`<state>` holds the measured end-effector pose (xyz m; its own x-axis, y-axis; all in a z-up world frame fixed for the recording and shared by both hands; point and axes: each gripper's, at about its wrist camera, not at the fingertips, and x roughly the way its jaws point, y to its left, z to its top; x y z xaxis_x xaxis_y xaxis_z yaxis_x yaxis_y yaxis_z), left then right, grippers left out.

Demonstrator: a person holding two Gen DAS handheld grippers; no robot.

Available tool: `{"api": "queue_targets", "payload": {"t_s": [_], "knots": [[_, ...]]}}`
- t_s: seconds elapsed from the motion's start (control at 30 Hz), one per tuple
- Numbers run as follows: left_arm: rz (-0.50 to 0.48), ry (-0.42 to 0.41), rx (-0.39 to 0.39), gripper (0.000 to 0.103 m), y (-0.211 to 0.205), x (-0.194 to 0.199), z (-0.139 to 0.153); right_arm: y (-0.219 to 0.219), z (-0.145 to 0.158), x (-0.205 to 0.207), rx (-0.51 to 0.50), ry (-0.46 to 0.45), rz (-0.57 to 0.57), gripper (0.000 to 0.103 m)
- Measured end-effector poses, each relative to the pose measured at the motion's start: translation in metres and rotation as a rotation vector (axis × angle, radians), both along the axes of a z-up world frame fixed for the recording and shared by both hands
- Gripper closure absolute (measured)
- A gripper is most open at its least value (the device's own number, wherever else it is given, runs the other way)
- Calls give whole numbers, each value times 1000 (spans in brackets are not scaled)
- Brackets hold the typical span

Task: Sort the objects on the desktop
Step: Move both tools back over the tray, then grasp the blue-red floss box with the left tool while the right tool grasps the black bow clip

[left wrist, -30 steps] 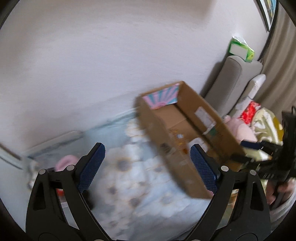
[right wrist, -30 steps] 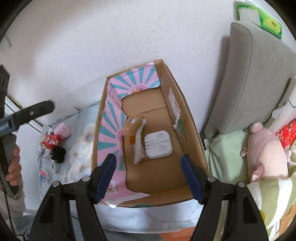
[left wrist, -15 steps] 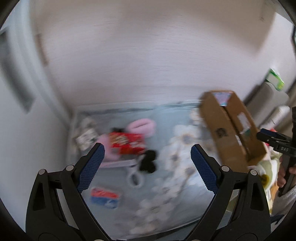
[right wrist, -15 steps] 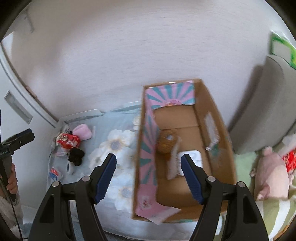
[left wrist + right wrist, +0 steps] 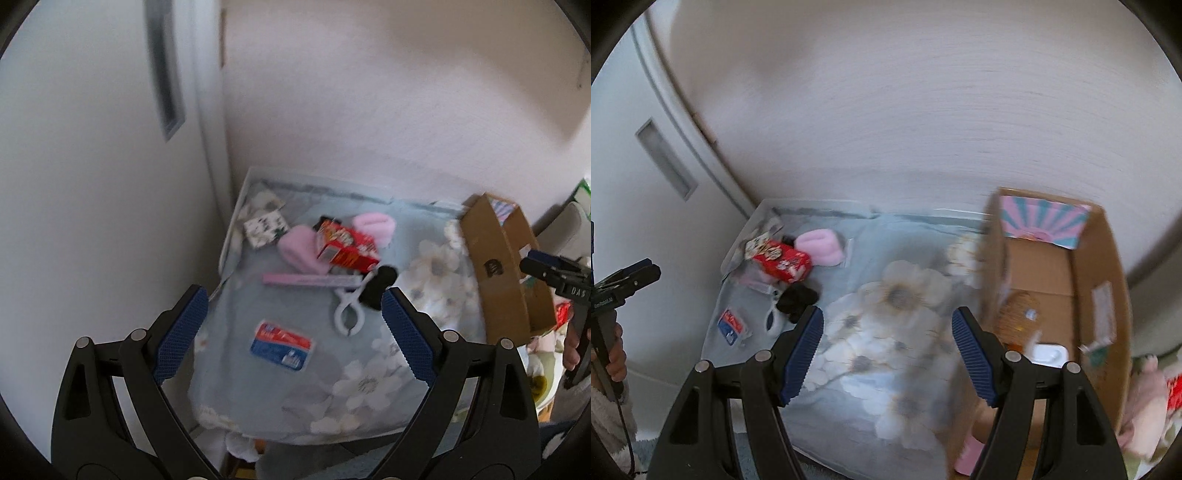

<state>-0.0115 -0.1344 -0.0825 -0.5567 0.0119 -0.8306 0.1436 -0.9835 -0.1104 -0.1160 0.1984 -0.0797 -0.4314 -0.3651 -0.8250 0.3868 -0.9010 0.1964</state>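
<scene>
Hovering above a floral-clothed table [image 5: 354, 369], both sets of tongs empty: left gripper [image 5: 291, 334] spread wide with nothing between the blue pads, right gripper [image 5: 886, 350] likewise parted over bare cloth. Loose items clustered toward the far left corner: red snack box [image 5: 347, 248] lying across pink plush pieces [image 5: 299, 249], pink ruler [image 5: 310, 279] stretched crosswise just in front, white clip [image 5: 349, 310] and black lump [image 5: 378, 288] beside it, blue-and-red packet [image 5: 280, 344] alone, nearest the left pads. Cardboard box [image 5: 1056, 288] at the table's right edge, already holding a few things, just beyond the right pads. Judged the left hand the nearer to the pile, directly ahead and below; packet almost centred in its gap, long axis running roughly across the jaws. Probably needed a wrist roll before closing. Box well apart to the right.
</scene>
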Motion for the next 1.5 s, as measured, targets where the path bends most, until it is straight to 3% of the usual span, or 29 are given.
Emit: {"api": "queue_targets", "payload": {"t_s": [0.23, 0.43, 0.7, 1.03, 1.33, 1.37, 1.5], "knots": [[46, -113, 102, 8, -8, 11, -46, -47, -28, -10, 13, -75, 68, 35], [127, -229, 120, 8, -1, 0, -95, -90, -65, -18, -7, -191, 125, 35], [240, -318, 214, 8, 1, -13, -146, -142, -110, -29, 58, -263, 236, 35], [324, -353, 214, 8, 7, -8, -176, -172, -142, -42, 155, -255, 324, 35], [363, -305, 169, 12, 16, -2, -173, -189, -150, -43, 218, -186, 407, 35], [367, -298, 155, 14, 17, 0, -172, -190, -151, -42, 224, -179, 416, 38], [375, -267, 146, 27, 21, 11, -169, -192, -154, -38, 249, -165, 441, 69]]}}
